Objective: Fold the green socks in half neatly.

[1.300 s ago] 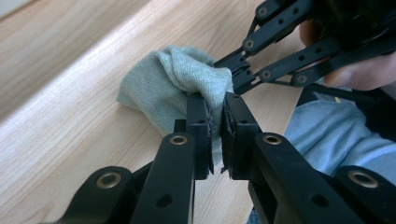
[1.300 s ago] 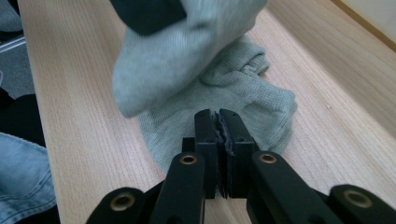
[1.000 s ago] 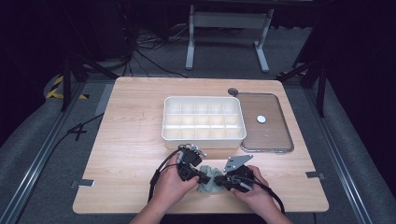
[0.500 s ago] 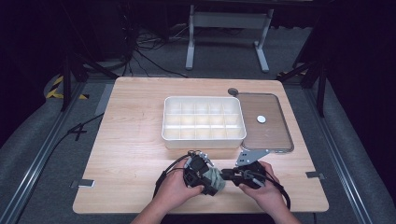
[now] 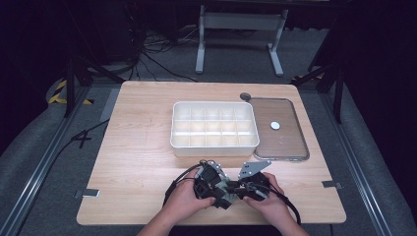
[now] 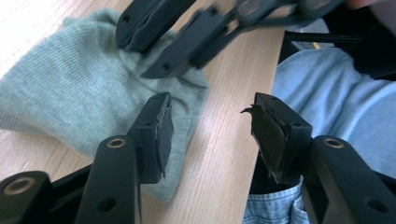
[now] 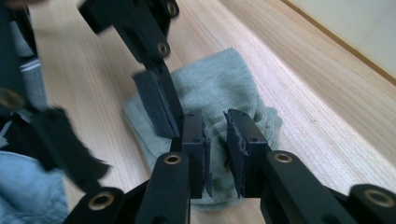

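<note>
Two hands work two black two-jaw grippers close together at the near edge of a light wooden table (image 5: 137,147), where a single crumpled grey-green knitted cloth (image 6: 70,98) lies on the wood between them. The left gripper (image 6: 210,135) has its jaws spread wide, one pad over the edge of the cloth and the other over bare wood, with nothing held between them; a frayed lining hangs from the far pad. The right gripper (image 7: 215,149) shows its jaws drawn narrow, a slim gap between the pads, hovering at the cloth's near fold; whether the pads pinch any fabric cannot be told. In the right gripper view the left gripper's two jaws reach in from above, one of them touching the cloth. Farther back on the table stands one white plastic organiser box (image 5: 215,147), divided into fifteen compartments in three rows of five, all looking bare. Just beside it, to the right, lies one clear rectangular lid with rounded corners (image 5: 287,140), flat on the table, with a small white round disc (image 5: 275,126) at its middle. A small dark round fitting (image 5: 245,96) sits in the wood at the lid's far left corner. Light blue denim (image 6: 327,93) shows past the table edge in the left gripper view.
</note>
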Demonstrator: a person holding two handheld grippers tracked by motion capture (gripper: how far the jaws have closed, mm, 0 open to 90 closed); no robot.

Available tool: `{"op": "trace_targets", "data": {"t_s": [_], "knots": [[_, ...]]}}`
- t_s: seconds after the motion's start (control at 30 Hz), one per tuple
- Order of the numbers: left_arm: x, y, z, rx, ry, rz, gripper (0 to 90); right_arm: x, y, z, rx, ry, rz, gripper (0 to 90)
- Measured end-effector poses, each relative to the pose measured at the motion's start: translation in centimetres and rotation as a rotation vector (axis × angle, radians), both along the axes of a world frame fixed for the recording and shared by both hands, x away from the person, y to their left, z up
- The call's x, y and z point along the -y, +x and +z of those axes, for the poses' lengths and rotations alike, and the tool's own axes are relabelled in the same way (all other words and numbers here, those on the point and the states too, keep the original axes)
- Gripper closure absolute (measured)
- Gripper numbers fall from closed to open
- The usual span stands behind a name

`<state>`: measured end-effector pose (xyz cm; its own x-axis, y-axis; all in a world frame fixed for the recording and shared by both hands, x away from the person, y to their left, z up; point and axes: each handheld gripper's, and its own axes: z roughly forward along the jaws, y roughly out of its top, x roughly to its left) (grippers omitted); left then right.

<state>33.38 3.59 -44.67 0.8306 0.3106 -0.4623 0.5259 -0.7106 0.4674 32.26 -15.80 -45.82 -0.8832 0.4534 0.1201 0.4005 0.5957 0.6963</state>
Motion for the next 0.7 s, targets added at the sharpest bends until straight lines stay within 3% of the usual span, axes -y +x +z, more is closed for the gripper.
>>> {"op": "trace_targets", "data": {"t_s": [0.03, 0.07, 0.1, 0.2, 0.3, 0.37, 0.43, 0.6, 0.7], "knots": [[-0.4, 0.1, 0.3, 0.000, -0.024, 0.017, 50.7, 0.0, 0.0, -0.1, 0.006, -0.006, 0.003, 78.2], [-0.8, 0.3, 0.7, 0.024, -0.042, 0.041, 52.5, 0.0, 0.0, -0.1, 0.011, -0.010, 0.005, 78.3], [-0.8, 0.3, 0.7, 0.024, -0.042, 0.041, 55.2, 0.0, 0.0, -0.1, 0.011, -0.010, 0.005, 78.3], [-1.6, 0.7, 1.2, 0.125, -0.089, 0.156, 60.3, 0.0, 0.0, -0.2, 0.015, -0.012, 0.010, 78.3], [-1.5, 0.8, 0.9, 0.217, -0.034, 0.203, 69.1, -0.1, -0.1, -0.1, 0.016, -0.016, 0.013, 78.3], [-1.2, 0.9, 0.2, 0.265, 0.038, 0.197, 73.3, -0.1, -0.1, -0.1, 0.023, -0.019, 0.018, 78.2], [-1.1, 1.1, -0.6, 0.260, 0.066, 0.216, 77.4, -0.1, -0.2, -0.1, 0.025, -0.023, 0.019, 78.2], [-1.3, 1.1, -0.7, 0.221, 0.072, 0.233, 82.1, 0.1, -0.2, 0.1, 0.035, -0.036, 0.023, 78.1], [-1.2, 1.0, -0.7, 0.224, 0.074, 0.248, 82.8, 0.4, -0.3, 1.1, 0.050, -0.002, 0.014, 79.4]]}}
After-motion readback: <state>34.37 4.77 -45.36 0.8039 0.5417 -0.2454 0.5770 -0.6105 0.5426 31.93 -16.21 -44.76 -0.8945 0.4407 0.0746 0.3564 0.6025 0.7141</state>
